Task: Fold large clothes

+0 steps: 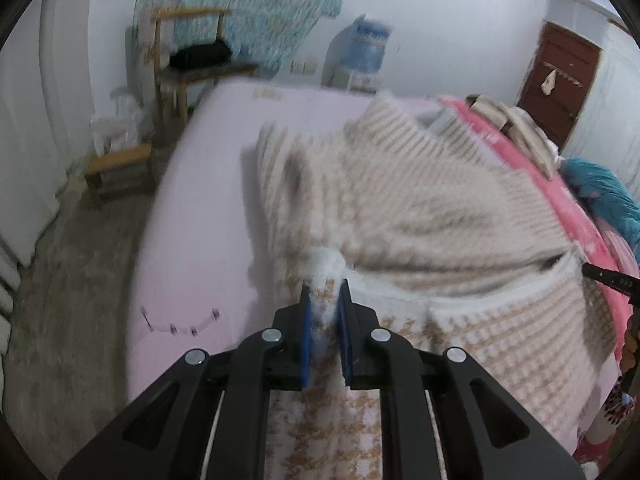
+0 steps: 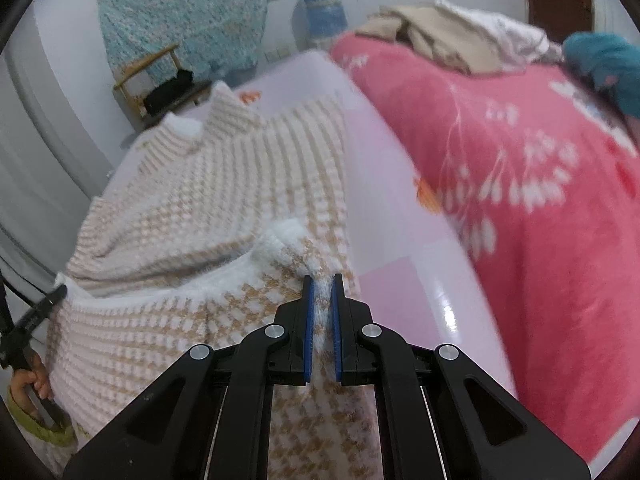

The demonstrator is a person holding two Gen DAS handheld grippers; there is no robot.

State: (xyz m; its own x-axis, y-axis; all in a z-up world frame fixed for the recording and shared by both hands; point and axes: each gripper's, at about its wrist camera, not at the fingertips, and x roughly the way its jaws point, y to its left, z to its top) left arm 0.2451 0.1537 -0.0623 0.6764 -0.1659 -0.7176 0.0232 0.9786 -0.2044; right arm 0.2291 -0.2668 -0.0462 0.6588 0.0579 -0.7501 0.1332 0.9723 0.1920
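A large beige-and-white knitted sweater (image 1: 420, 208) lies spread on a pale pink bed (image 1: 208, 208), collar toward the far end. My left gripper (image 1: 325, 292) is shut on a bunched fold of its white-edged hem. In the right wrist view the same sweater (image 2: 224, 184) stretches away to the left, and my right gripper (image 2: 322, 284) is shut on another pinch of the hem. The hem hangs taut between the two grippers, lifted off the bed. The left gripper's black tip (image 2: 48, 304) and a hand (image 2: 28, 384) show at the left edge of that view.
A red flowered blanket (image 2: 540, 200) covers the bed's right side, with a heap of clothes (image 2: 460, 36) and a teal garment (image 2: 608, 64) at its far end. Beyond the bed stand a wooden chair (image 1: 188, 60), a water dispenser (image 1: 368, 52) and a brown door (image 1: 560, 76). A low stool (image 1: 120, 168) stands on the floor.
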